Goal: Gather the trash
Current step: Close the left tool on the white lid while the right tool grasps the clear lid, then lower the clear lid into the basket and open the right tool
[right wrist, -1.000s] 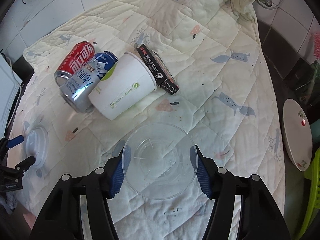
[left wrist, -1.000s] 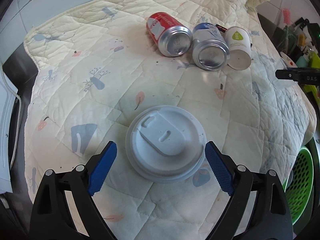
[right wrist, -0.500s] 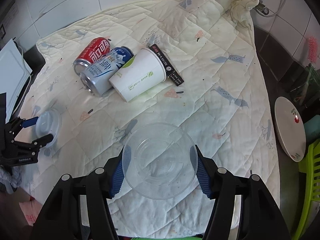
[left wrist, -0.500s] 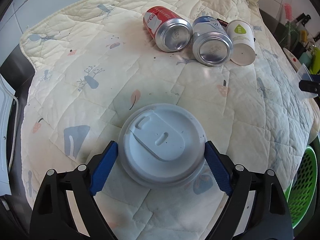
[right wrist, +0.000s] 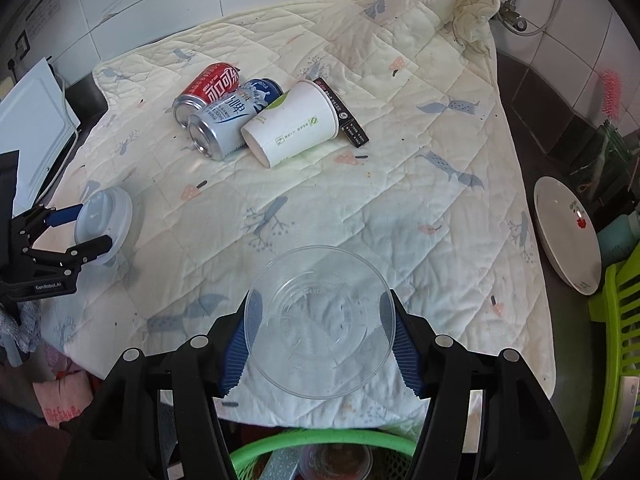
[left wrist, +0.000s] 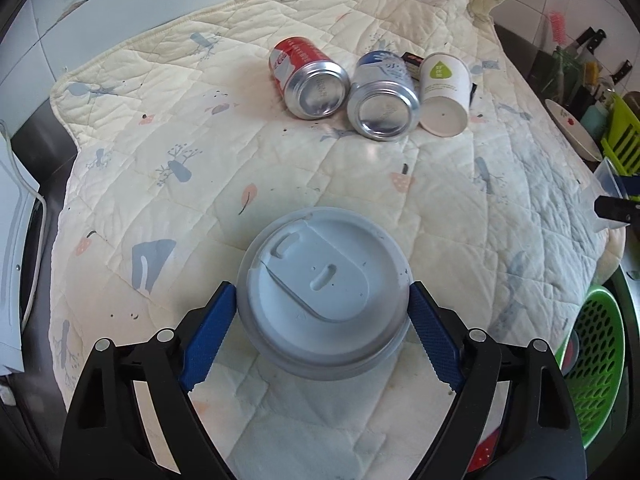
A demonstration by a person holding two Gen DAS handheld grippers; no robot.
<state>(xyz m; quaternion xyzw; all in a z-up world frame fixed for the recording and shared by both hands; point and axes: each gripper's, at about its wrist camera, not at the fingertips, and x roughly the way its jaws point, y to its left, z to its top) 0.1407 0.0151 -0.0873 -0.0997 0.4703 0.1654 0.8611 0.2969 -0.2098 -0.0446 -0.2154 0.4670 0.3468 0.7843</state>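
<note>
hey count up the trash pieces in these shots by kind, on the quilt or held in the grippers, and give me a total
Cans: 2 (red can, blue-and-silver can)
Paper cups: 1
Clear plastic cups: 1
Cup lids: 1
Small dark boxes: 1
Total: 6

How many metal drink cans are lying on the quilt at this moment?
2. The red metal can lies on its side at the far left of the pile; the blue-and-silver metal can lies against it, beside the white paper cup. None seems hidden.

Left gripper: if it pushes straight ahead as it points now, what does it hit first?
The left gripper, shut on the white lid, would probably meet the blue-and-white can first, though the red can lies close beside; depth is unclear.
</note>
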